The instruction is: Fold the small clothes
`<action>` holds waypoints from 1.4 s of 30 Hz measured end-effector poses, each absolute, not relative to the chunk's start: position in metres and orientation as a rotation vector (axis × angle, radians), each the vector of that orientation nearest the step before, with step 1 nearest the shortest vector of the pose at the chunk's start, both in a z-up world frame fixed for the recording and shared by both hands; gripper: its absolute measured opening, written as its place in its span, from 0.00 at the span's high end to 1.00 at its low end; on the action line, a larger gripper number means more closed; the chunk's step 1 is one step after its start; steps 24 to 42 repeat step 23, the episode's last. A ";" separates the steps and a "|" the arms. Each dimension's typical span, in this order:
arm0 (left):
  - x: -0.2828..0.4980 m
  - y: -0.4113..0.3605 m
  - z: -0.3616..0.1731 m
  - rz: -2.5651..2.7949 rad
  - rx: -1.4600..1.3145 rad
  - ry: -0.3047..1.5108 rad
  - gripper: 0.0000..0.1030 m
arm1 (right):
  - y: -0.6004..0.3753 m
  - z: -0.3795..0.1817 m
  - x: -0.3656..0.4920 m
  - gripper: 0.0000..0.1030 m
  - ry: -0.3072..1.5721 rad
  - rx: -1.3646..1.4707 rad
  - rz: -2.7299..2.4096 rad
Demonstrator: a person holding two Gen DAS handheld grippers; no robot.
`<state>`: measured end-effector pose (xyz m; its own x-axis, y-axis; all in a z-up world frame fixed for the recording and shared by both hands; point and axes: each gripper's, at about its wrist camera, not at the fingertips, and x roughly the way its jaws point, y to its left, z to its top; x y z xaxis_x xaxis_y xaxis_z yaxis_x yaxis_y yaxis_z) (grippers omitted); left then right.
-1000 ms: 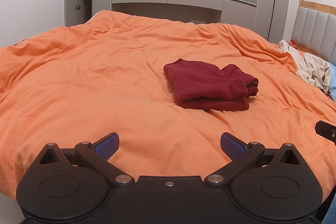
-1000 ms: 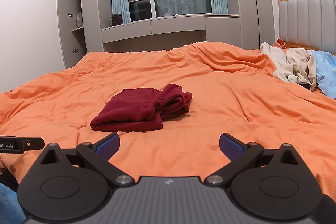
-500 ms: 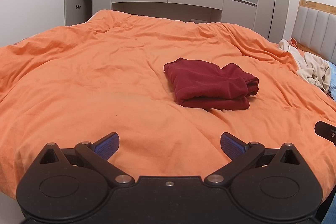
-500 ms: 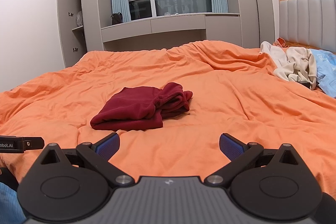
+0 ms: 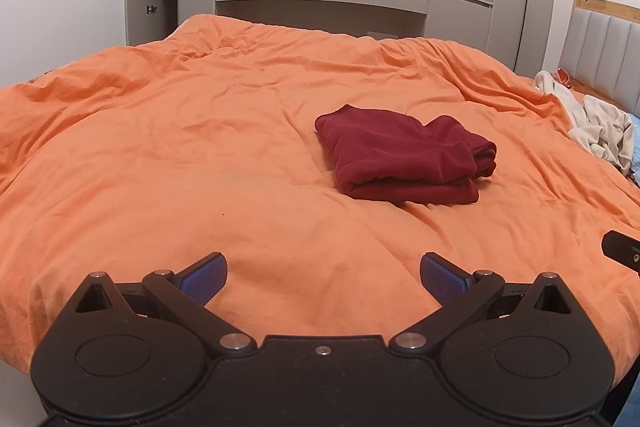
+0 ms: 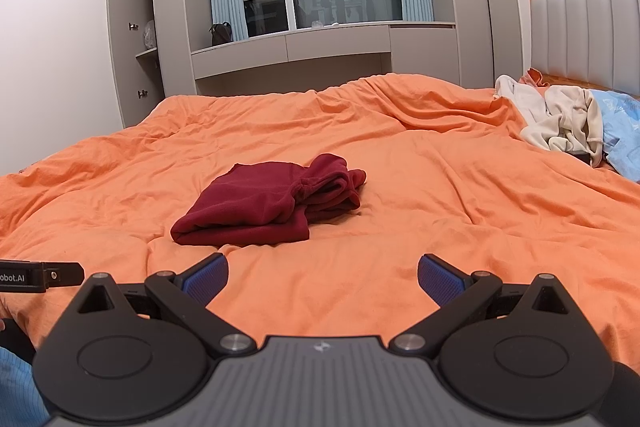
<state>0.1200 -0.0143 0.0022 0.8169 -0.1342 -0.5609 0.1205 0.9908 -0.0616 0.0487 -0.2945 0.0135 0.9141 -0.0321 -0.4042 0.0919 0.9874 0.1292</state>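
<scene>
Nothing has moved since before: red folded clothes (image 5: 404, 159) lie mid-bed on the orange blanket (image 5: 160, 147), both the left gripper (image 5: 323, 277) and right gripper (image 6: 322, 277) wide, empty, near; cream clothes (image 6: 560, 119) far right

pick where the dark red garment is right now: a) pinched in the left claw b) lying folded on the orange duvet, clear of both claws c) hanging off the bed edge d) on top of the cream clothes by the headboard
b: the dark red garment lies folded on the orange duvet, with both claws open and empty.
</scene>
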 end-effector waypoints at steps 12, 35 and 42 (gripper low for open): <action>0.134 -0.016 0.005 -0.085 -0.037 0.652 0.01 | -0.298 0.009 0.073 0.00 0.470 0.167 -0.041; 0.148 -0.030 0.007 -0.068 0.000 0.663 0.01 | -0.307 -0.001 0.118 0.00 0.533 0.187 -0.039; 0.148 -0.030 0.007 -0.068 0.000 0.663 0.01 | -0.307 -0.001 0.118 0.00 0.533 0.187 -0.039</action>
